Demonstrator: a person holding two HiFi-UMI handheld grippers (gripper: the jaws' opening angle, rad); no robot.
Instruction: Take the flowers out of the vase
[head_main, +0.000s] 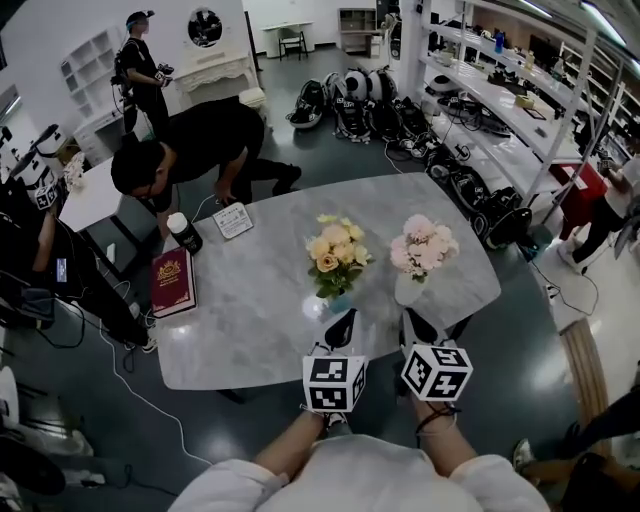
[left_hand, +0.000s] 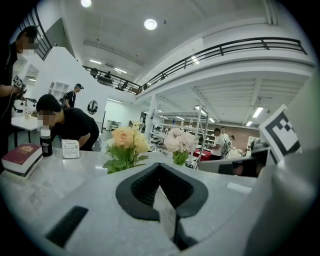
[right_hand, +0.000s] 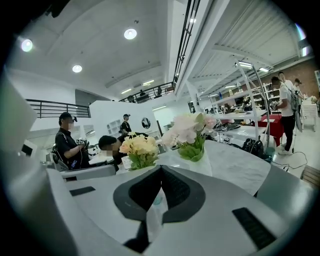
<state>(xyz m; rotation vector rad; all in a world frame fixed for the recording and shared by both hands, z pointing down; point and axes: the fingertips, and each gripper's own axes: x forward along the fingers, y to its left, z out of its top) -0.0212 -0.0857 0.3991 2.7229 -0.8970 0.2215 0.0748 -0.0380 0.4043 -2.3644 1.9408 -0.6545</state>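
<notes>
Two bouquets stand on the grey marble table (head_main: 250, 320). The yellow flowers (head_main: 335, 255) sit in a small bluish vase (head_main: 338, 301). The pink flowers (head_main: 423, 245) sit in a white vase (head_main: 408, 290). My left gripper (head_main: 344, 319) is at the table's near edge just in front of the yellow bunch, shut and empty. My right gripper (head_main: 413, 319) is beside it, just in front of the white vase, also shut and empty. In the left gripper view the yellow flowers (left_hand: 125, 140) and pink flowers (left_hand: 177, 141) rise beyond the closed jaws. In the right gripper view the pink flowers (right_hand: 187, 131) are nearest.
A red book (head_main: 172, 282), a black bottle with a white lid (head_main: 184, 232) and a white card (head_main: 233, 220) lie at the table's far left. A person in black (head_main: 205, 145) bends over that corner. Backpacks and shelving stand beyond the table.
</notes>
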